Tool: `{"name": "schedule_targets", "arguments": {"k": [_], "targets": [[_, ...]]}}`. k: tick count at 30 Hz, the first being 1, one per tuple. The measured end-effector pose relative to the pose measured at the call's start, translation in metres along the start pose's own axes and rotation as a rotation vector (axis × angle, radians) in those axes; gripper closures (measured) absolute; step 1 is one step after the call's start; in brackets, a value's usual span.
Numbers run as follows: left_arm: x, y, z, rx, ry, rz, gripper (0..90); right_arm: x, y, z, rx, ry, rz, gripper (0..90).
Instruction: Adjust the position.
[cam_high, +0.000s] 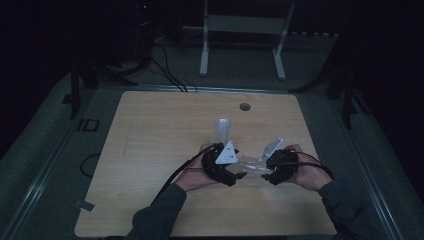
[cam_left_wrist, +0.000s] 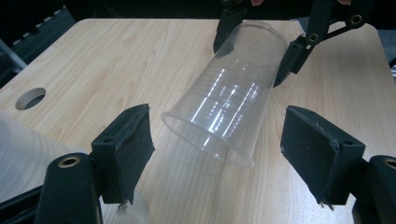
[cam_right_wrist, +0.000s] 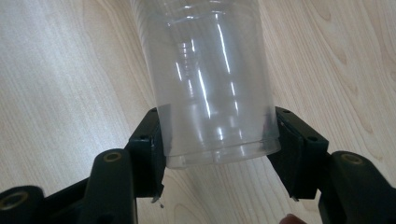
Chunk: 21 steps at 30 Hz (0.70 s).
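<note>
A clear plastic cup (cam_high: 251, 165) lies on its side in the air between both grippers, low over the wooden table (cam_high: 160, 130). My right gripper (cam_right_wrist: 217, 135) is shut on the cup (cam_right_wrist: 205, 79) near its base; its pads (cam_right_wrist: 154, 144) press both sides. In the left gripper view the cup's (cam_left_wrist: 229, 93) wide mouth faces my left gripper (cam_left_wrist: 215, 140), which stands open with its jaws on either side of the rim, not touching it. The right gripper (cam_left_wrist: 257, 46) shows beyond it. In the high view my left gripper (cam_high: 234, 172) is left of the cup and my right gripper (cam_high: 267, 169) is right of it.
A translucent stack of cups (cam_high: 222, 131) stands upright just behind the left gripper and shows as a stack of cups (cam_left_wrist: 28, 154) at the lower left there. A cable hole (cam_high: 244, 106) is near the table's far edge. A white frame (cam_high: 243, 25) and cables are on the floor behind.
</note>
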<state>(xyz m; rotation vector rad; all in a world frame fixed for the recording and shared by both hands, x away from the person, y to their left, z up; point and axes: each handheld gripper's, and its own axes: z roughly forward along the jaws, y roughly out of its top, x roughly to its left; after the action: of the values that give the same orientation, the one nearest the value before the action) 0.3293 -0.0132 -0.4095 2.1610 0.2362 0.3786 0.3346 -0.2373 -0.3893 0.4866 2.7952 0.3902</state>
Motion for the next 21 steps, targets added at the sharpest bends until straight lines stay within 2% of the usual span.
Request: {"name": "schedule_targets", "arguments": {"k": [21], "targets": [[0.0039, -0.0017, 0.0009, -0.005, 0.040, -0.042, 25.7, -0.0039, -0.0098, 0.0066, -0.023, -0.048, 0.098, 42.7]]}}
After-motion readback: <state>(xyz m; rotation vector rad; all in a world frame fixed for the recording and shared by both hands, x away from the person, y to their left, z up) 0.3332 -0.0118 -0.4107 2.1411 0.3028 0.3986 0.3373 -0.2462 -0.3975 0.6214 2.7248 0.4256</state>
